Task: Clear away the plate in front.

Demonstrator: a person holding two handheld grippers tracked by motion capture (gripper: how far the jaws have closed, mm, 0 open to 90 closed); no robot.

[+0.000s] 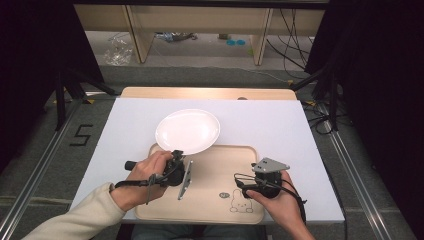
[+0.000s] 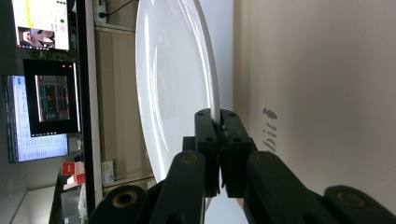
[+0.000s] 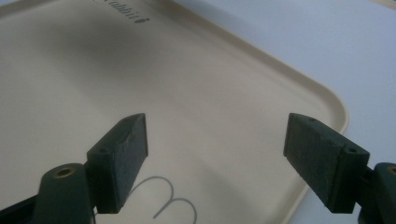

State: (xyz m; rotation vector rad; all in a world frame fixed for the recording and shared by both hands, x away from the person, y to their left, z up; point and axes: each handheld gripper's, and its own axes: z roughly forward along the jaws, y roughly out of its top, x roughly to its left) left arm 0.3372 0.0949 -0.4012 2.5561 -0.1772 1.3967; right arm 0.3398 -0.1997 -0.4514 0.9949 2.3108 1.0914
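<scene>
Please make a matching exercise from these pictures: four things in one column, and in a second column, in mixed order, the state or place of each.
Things:
1. left gripper
2. right gripper
3. white plate
4. beige tray

States or places:
A. lies flat on the white table
B. open, above the tray
C. shut on the plate's rim
D. pinched at its edge, partly over the tray's far edge

Pairs: 1-C, 2-B, 3-D, 4-A
</scene>
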